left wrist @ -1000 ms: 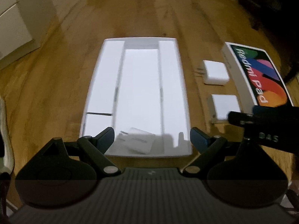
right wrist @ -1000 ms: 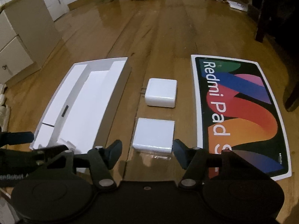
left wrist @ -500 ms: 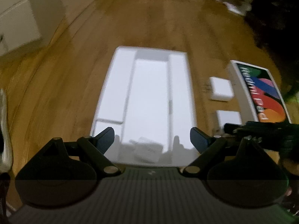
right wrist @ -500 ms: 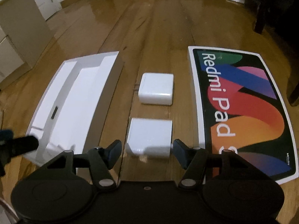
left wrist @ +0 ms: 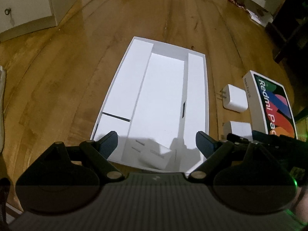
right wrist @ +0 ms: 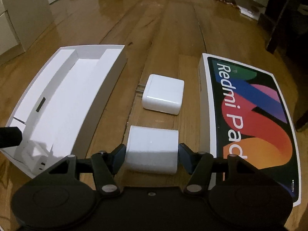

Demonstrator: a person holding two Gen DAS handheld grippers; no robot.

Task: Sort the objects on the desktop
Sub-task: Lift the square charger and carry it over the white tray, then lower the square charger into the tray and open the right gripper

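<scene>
— Where do we have the nearer white block (right wrist: 152, 150)?

— At lower centre of the right wrist view, flat on the wooden floor (right wrist: 173, 28), with our right gripper (right wrist: 152, 155) around it. The two fingers sit at its left and right sides, at or very near contact; we cannot tell whether they press it yet.

— And the other pieces?

— Just above the block in the frame lies the white charger (right wrist: 163, 94), its two prongs pointing left. The two are near each other but apart. To the right, the Redmi Pad box lid (right wrist: 256, 119) lies printed side up. To the left sits the open white box tray (right wrist: 63, 104), divided into long compartments.

— What about our left side?

— In the left wrist view our left gripper (left wrist: 156, 144) hangs over the near end of that tray (left wrist: 206, 88), fingers spread wide with nothing between them. A small white item (left wrist: 154, 156) lies in the tray's near end, lower centre of the frame; it is too shadowed to name. White drawers (left wrist: 25, 5) stand at upper left.
</scene>
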